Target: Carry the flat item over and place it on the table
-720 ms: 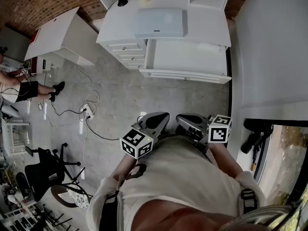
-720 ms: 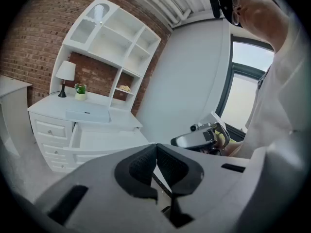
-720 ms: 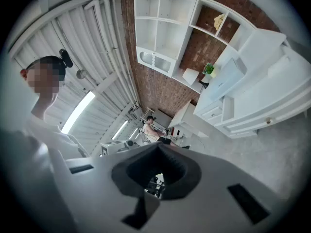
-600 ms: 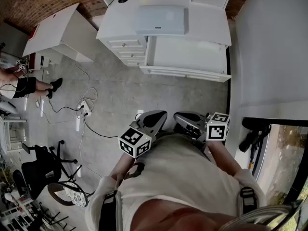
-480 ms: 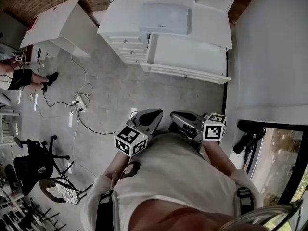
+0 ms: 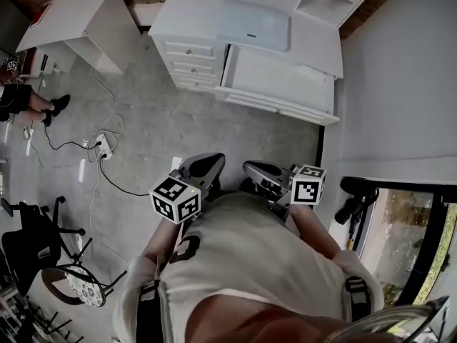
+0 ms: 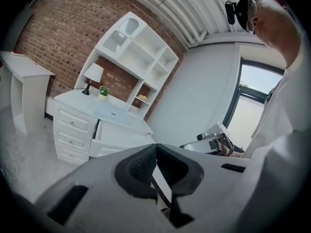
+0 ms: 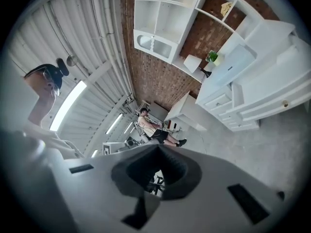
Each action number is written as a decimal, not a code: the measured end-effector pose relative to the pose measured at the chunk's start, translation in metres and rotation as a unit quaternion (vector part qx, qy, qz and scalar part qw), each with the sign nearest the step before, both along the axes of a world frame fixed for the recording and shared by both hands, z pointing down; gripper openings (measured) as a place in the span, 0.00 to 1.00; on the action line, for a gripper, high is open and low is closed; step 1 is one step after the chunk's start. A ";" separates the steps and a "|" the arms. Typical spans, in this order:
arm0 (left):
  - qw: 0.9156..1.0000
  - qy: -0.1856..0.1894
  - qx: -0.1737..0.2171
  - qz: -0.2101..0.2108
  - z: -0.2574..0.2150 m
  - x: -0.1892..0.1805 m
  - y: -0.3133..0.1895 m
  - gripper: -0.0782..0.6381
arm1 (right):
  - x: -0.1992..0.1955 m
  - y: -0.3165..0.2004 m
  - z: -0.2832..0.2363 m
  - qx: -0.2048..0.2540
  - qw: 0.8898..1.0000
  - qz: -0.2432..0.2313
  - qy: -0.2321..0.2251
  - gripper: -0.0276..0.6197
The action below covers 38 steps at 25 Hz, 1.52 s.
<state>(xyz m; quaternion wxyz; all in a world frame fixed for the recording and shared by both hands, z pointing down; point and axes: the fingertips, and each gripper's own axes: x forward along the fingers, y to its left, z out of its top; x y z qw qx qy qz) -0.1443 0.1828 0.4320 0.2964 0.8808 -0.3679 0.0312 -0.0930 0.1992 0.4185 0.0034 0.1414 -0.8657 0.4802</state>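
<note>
jaws on the left gripper (image 7: 155, 154) and the right gripper (image 8: 158, 154) are pressed fully together with nothing between them, both held near the person's chest at lower centre of the head view. the flat item (image 6: 255, 24) lies on the white desk (image 6: 178, 16) at the top of the frame, well apart from both grippers. it looks like a closed laptop, though it is too small to be sure: thin, stiff, smooth-lidded, probably slippery and fragile. pinching opposite side edges, one gripper each, seems safest. its thickness is hard to judge, and which table is meant is unclear; a white table (image 6: 71, 20) sits upper left.
</note>
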 end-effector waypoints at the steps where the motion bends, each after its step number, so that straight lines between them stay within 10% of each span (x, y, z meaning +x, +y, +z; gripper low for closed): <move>1: 1.000 0.006 0.001 0.003 -0.001 -0.005 0.001 0.14 | -0.006 0.000 0.000 0.000 1.000 0.001 -0.001 0.06; 25: 0.995 0.050 0.053 0.066 -0.026 -0.031 -0.001 0.14 | -0.045 0.005 -0.018 0.052 0.999 -0.015 -0.007 0.06; 38: 0.997 0.000 0.041 0.063 -0.022 0.008 -0.020 0.14 | -0.017 -0.020 -0.019 0.072 0.996 -0.042 -0.030 0.05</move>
